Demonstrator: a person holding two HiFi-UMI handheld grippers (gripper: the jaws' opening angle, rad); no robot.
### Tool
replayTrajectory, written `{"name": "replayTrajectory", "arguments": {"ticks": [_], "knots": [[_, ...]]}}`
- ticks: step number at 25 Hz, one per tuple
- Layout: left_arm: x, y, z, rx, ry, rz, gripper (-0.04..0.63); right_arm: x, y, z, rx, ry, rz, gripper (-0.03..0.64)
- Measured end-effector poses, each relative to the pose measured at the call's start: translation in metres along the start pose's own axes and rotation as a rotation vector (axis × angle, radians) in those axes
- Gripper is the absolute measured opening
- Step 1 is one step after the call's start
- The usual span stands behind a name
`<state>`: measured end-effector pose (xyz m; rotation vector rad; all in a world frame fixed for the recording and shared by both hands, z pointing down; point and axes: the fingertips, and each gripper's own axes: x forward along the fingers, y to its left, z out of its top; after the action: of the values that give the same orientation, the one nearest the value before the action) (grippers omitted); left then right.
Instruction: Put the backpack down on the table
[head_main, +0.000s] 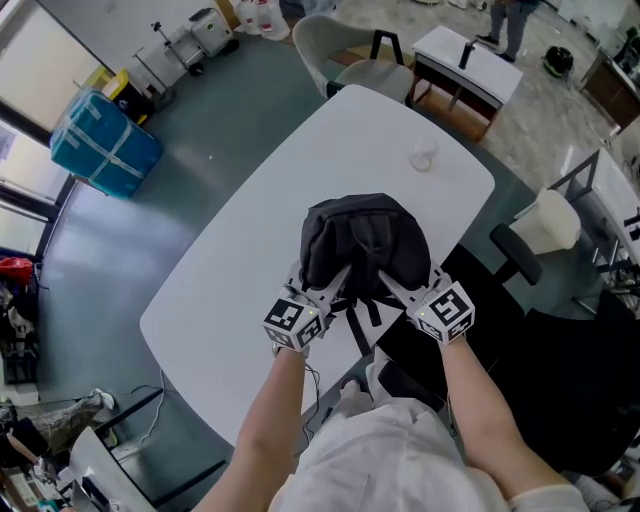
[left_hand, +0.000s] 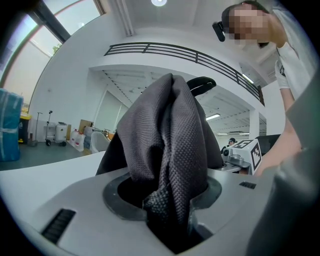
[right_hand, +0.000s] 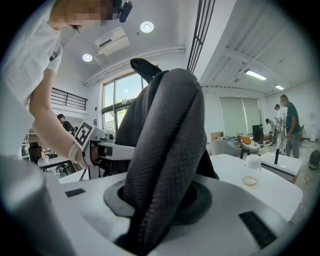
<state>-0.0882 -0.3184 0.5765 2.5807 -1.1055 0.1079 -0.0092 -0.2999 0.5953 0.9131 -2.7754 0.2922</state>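
Honestly, this one looks nearly done, so it's mostly about letting go cleanly. In the head view the white table (head_main: 250, 250) has plenty of bare top, and the black backpack (head_main: 365, 240) stands upright on it. It's at roughly 4 o'clock from the tabletop's middle, close to the near edge. Its base looks like it's resting on the surface, though I can't see the contact line itself. A couple of straps (head_main: 360, 320) dangle off the edge at 6 o'clock.

The left gripper (head_main: 335, 282) comes in at the pack's 7 o'clock. A fold of the dark fabric sits between its jaws, but they look slack around it, with a bit of gap on one side, so I'd call that one released. The right gripper (head_main: 397, 282), at 5 o'clock, is clamped on its own fold of fabric.

My advice: make sure the weight is on the table before loosening the right side. Then pull both grippers straight back toward 6 o'clock so the fabric slides out without tipping the pack over the edge. A small jar (head_main: 424, 157) sits at 1 o'clock from the pack, well apart, so no worry there.
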Motion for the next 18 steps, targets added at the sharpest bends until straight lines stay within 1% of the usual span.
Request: {"name": "replayTrajectory", "arguments": {"ticks": [6, 10, 12, 15, 18], "knots": [[0.0, 0.001, -0.002, -0.019, 0.013, -0.013, 0.204, 0.0, -0.002, -0.002, -0.002, 0.012, -0.01, 0.13], [-0.001, 0.003, -0.001, -0.028, 0.03, -0.022, 0.215, 0.0, -0.002, -0.001, 0.002, 0.03, -0.019, 0.147], [-0.001, 0.003, -0.002, -0.032, 0.042, -0.026, 0.224, -0.002, -0.004, -0.001, 0.018, 0.035, -0.024, 0.167], [-0.001, 0.003, -0.002, -0.037, 0.059, -0.024, 0.236, -0.007, -0.01, 0.001, 0.051, 0.032, -0.041, 0.219], [-0.006, 0.004, 0.002, -0.039, 0.062, -0.013, 0.247, -0.01, -0.012, 0.005, 0.058, 0.037, -0.065, 0.244]]}}
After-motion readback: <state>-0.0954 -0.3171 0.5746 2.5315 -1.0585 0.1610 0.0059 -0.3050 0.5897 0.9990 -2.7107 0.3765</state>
